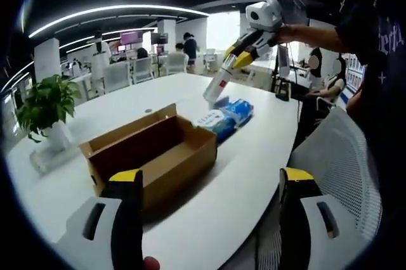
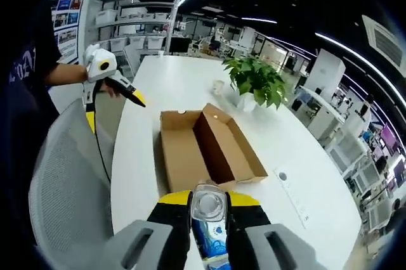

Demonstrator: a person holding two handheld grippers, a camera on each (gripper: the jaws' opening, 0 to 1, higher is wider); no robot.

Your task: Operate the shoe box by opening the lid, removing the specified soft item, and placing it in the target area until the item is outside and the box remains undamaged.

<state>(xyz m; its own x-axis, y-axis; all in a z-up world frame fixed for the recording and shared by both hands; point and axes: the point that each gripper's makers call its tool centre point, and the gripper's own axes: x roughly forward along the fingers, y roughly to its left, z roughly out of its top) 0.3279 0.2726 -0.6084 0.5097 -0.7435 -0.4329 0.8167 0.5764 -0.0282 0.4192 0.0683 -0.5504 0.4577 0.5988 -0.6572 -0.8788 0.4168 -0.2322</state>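
Blue-and-white soft plastic-wrapped pack (image 1: pixel 227 118) lies on white table (image 1: pixel 266 156) beyond open brown cardboard shoe box (image 1: pixel 155 153), frame centre | your right gripper (image 1: pixel 219 96) clamps its end, apparently setting it down | left gripper (image 1: pixel 209 203) hangs back, jaws wide, empty

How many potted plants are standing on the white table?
1. The potted plant stands on the white table beyond the open cardboard box; the left gripper view shows the same plant. Others may be hidden outside the views.
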